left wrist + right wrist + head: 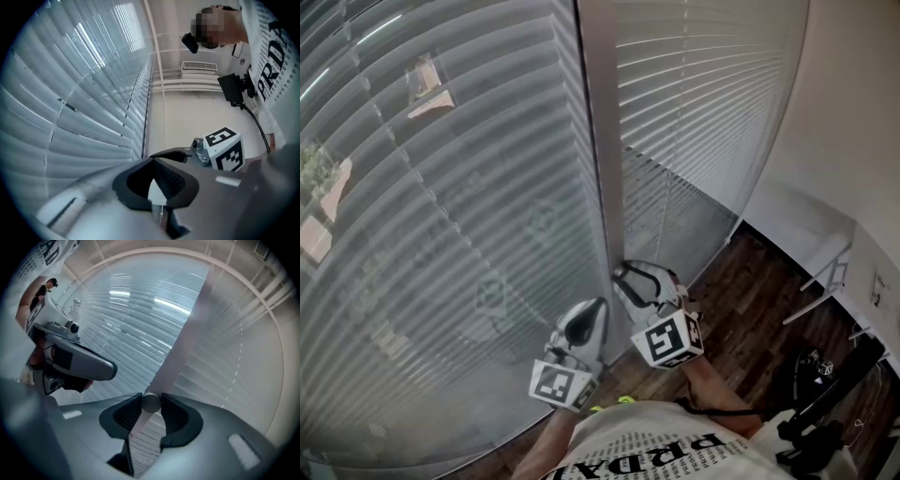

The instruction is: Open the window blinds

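The blinds hung lowered on either side of a pale post. Before the post, a wand's knob sat between the parted jaws of the right claw, close to both pads. Just left of it, the left claw was clamped on a white cord pull.

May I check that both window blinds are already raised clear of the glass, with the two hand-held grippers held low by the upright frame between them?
Not quite: the left blind and the right blind both hang lowered, not raised. The left hand-held gripper and the right hand-held gripper are indeed held low by the upright frame between the blinds. The head view shows this.
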`<move>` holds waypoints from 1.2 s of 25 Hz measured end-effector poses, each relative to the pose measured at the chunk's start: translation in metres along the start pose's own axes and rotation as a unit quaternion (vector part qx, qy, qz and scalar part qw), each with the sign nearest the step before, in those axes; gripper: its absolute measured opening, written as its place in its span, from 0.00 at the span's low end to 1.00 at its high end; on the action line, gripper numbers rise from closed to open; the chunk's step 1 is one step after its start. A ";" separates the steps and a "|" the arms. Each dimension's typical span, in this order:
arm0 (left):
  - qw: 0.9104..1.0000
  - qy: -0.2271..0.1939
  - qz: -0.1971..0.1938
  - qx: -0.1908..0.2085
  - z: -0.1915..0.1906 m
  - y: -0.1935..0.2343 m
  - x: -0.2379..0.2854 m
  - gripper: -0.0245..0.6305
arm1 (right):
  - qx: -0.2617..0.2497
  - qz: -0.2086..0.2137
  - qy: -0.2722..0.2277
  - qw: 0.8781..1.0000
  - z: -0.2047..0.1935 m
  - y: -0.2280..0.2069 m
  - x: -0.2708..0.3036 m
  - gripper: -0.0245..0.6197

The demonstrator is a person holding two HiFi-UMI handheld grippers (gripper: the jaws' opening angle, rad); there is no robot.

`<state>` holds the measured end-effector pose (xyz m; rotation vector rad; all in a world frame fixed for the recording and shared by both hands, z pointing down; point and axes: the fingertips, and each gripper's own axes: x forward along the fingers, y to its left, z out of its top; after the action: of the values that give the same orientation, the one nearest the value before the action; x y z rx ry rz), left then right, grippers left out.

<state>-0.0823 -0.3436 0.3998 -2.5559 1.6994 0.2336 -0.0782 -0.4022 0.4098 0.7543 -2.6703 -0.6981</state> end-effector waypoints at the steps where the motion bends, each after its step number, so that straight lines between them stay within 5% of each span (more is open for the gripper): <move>1: 1.000 0.003 -0.001 -0.001 -0.002 0.000 0.000 0.03 | -0.003 0.002 0.001 1.000 -0.001 0.000 0.001 0.23; 16: 1.000 0.017 0.004 -0.024 -0.012 0.002 -0.009 0.02 | 0.059 0.004 -0.014 0.998 -0.002 -0.003 0.002 0.23; 25: 1.000 0.019 0.009 -0.014 -0.011 0.005 -0.014 0.02 | 0.175 0.006 -0.029 0.984 -0.003 -0.007 0.000 0.23; 30: 1.000 0.014 0.006 -0.027 -0.010 0.000 -0.014 0.02 | 0.256 0.007 -0.043 0.966 -0.006 -0.011 0.000 0.23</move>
<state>-0.0867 -0.3327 0.4120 -2.5995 1.7437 0.2492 -0.0717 -0.4127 0.4095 0.8359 -2.9657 -0.0227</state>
